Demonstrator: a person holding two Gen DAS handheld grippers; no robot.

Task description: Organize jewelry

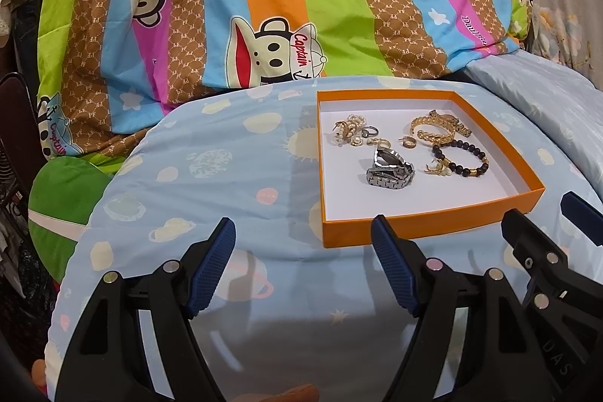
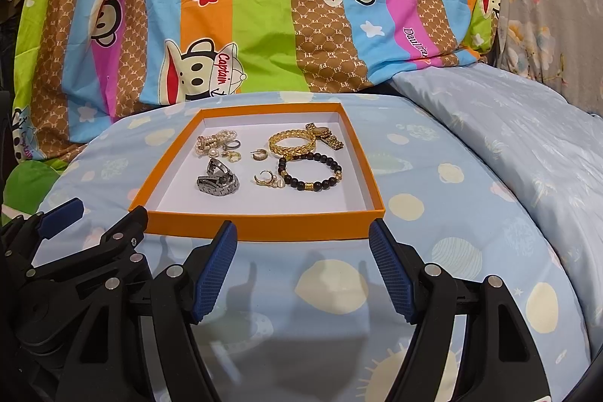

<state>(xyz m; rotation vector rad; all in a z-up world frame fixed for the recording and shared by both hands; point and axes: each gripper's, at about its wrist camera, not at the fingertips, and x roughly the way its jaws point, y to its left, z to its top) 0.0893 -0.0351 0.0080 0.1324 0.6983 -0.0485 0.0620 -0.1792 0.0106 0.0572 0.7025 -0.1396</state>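
jaws spread wide, both grippers empty | orange tray (image 2: 260, 228) on blue planet-print cover (image 2: 433, 251); striped monkey bedding (image 2: 264, 6) behind, possibly a bed

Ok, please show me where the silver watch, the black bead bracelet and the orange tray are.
silver watch (image 2: 218, 180): right wrist view, on its metal band.
black bead bracelet (image 2: 328, 181): right wrist view, on the dark beads of its near side.
orange tray (image 2: 264, 225): right wrist view, on its near outer wall.
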